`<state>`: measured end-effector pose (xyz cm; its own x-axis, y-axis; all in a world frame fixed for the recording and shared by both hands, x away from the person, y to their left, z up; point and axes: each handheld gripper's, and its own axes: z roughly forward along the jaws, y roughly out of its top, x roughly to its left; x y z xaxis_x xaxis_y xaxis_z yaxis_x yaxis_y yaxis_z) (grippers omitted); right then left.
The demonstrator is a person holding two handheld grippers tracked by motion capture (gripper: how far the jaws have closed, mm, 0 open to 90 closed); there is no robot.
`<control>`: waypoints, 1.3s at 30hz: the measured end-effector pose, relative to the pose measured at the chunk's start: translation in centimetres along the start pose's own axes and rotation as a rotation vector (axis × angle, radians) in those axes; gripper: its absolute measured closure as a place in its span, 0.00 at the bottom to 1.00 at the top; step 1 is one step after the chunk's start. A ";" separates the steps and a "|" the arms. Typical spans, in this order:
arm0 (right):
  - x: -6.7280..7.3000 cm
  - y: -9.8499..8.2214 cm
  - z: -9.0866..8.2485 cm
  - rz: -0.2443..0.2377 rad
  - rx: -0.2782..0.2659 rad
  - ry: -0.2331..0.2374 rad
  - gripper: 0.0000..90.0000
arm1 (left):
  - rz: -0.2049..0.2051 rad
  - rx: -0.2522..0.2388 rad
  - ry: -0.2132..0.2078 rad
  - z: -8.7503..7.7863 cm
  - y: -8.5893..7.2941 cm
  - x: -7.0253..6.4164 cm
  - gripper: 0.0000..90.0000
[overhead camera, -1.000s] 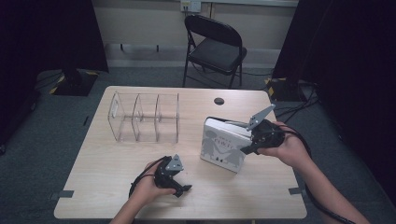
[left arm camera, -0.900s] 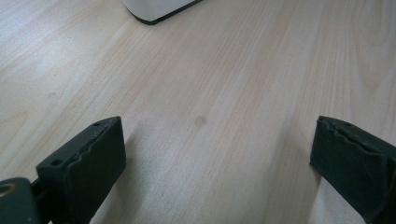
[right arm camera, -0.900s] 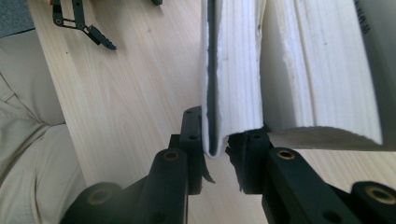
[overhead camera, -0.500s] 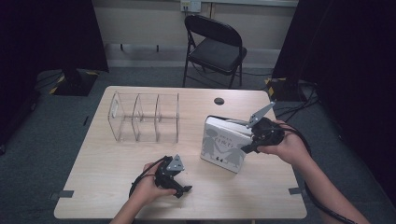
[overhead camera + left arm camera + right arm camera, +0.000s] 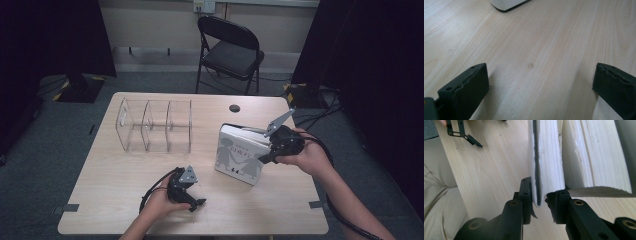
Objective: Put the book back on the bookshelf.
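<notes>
Pale wood-grain covers the desk (image 5: pixel 125 175), which stands on grey carpet in a room hung with dark curtains; a black folding chair (image 5: pixel 227 52) waits at the far side under a wall outlet, and cables trail over the floor at the right. On the desk's far left stands a clear acrylic organizer (image 5: pixel 155 125) with three compartments, all bare, and a small dark round cap (image 5: pixel 234 108) sits in the top near the far edge.

Right of centre, a white book (image 5: pixel 240 155) with dark figures on its cover stands tilted on its lower edge, lifted by the right gripper (image 5: pixel 264 154). In the right gripper view the jaws are clamped on the front cover and a thin sheaf of pages (image 5: pixel 539 170), while the thicker page block (image 5: pixel 584 157) sags away to one side. That split is the risk, I judge: a pinch on so little may let the bulk swing open or tear at the hinge. Better to take the whole thickness, or keep the book low and steady it while carrying it toward the organizer.

Near the front edge, the left gripper (image 5: pixel 196 204) rests on the desk with its jaws spread wide and nothing between them, the book's corner (image 5: pixel 507 4) just ahead of it, free to help support the loose pages.
</notes>
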<state>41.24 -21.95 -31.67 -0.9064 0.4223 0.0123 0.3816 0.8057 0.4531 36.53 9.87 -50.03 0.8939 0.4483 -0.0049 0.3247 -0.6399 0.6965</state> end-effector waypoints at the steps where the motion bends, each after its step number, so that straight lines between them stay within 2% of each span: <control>1: 0.0 0.0 0.0 0.002 0.000 -0.002 0.82 | -0.010 -0.002 0.008 0.1 0.1 -0.1 0.00; 6: -0.1 -0.2 0.0 0.005 -0.008 -0.004 0.80 | -0.016 0.093 0.014 -0.3 0.8 0.0 0.02; 8: 0.0 -0.2 -0.1 0.009 -0.005 -0.015 0.78 | -0.029 0.124 0.013 -0.6 1.2 0.2 0.08; 9: 0.0 -0.1 -0.1 0.003 -0.002 -0.017 0.78 | -0.021 0.149 0.011 -0.8 1.5 0.3 0.12; 10: 0.1 -0.1 -0.2 0.004 0.004 -0.020 0.78 | -0.034 0.146 0.013 -0.8 1.6 0.3 0.17; 11: 0.1 0.0 -0.2 0.005 0.006 -0.024 0.77 | -0.018 0.182 0.018 -1.0 1.8 0.5 0.19; 12: 0.1 0.0 -0.2 0.004 0.009 -0.024 0.76 | -0.043 0.179 0.011 -0.9 1.9 0.5 0.19; 15: -0.1 0.0 -0.2 0.016 0.010 -0.025 0.73 | -0.051 0.226 0.012 -0.9 2.4 0.8 0.19; 17: -0.1 0.0 -0.2 0.015 0.009 -0.028 0.71 | -0.071 0.261 0.006 -0.9 2.8 1.1 0.21; 18: -0.1 -0.1 -0.2 0.021 0.008 -0.032 0.71 | -0.066 0.271 0.002 -1.0 3.1 1.3 0.21; 22: -0.2 -0.3 -0.2 0.023 0.003 -0.036 0.68 | -0.047 0.251 0.018 -1.5 4.5 1.5 0.22; 25: -0.1 -0.3 -0.2 0.023 0.004 -0.042 0.67 | -0.056 0.271 0.015 -1.9 5.7 1.9 0.23; 27: -0.2 -0.3 -0.2 0.019 0.003 -0.046 0.66 | -0.048 0.276 0.018 -2.2 6.5 2.4 0.23; 29: -0.3 -0.4 -0.2 0.022 0.000 -0.044 0.65 | -0.060 0.281 0.021 -2.4 7.3 2.6 0.23; 31: -0.3 -0.4 -0.2 0.025 0.000 -0.045 0.64 | -0.051 0.289 0.009 -2.5 8.1 2.9 0.23; 33: -0.4 -0.5 -0.2 0.026 -0.002 -0.044 0.64 | -0.066 0.291 -0.001 -2.4 8.6 3.1 0.24; 35: -0.5 -0.7 -0.2 0.028 -0.006 -0.044 0.63 | -0.042 0.308 0.001 -2.5 9.2 3.4 0.24; 37: -0.5 -0.7 -0.2 0.034 -0.007 -0.045 0.62 | -0.063 0.309 0.002 -2.5 9.6 3.5 0.24; 39: -0.5 -0.8 -0.3 0.031 -0.003 -0.049 0.62 | -0.061 0.310 0.006 -2.6 10.0 3.6 0.24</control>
<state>41.31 -22.88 -31.79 -0.8840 0.4673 -0.0168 0.4091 0.7903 0.4562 42.23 6.68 -41.20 0.8685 0.4945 -0.0352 0.4571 -0.7714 0.4428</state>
